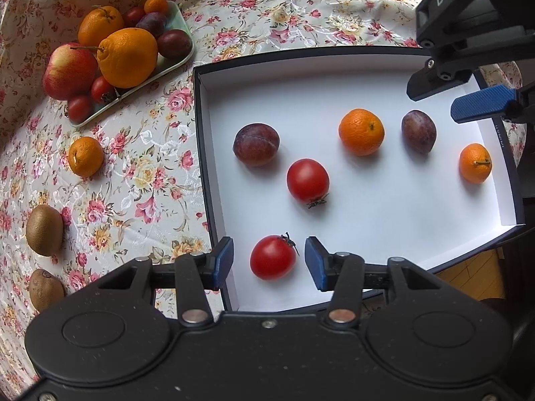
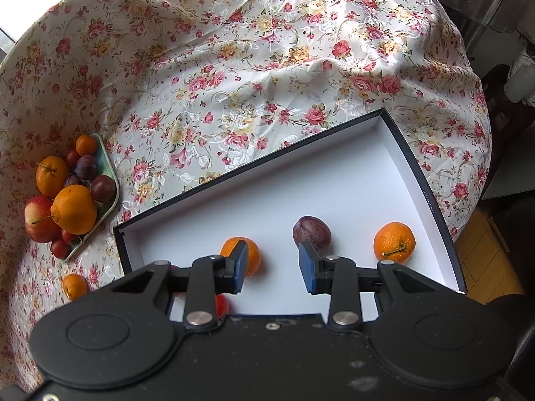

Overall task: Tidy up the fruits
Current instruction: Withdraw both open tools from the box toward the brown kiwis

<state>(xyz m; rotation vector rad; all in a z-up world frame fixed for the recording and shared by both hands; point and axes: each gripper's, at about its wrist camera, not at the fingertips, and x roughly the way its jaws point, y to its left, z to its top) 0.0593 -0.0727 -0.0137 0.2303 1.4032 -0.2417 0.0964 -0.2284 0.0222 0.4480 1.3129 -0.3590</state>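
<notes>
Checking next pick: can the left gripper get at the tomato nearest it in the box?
Probably yes. The left gripper is open with that tomato lying between its fingers, untouched. Nothing crowds it; the box wall runs close beside one finger, which might brush it.

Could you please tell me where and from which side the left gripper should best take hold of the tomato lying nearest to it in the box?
Grip the near tomato across its round middle, from straight above. The left gripper is open and already straddles it. The stalk points sideways toward the right finger, so a slight turn might keep the pads on smooth skin.
</notes>
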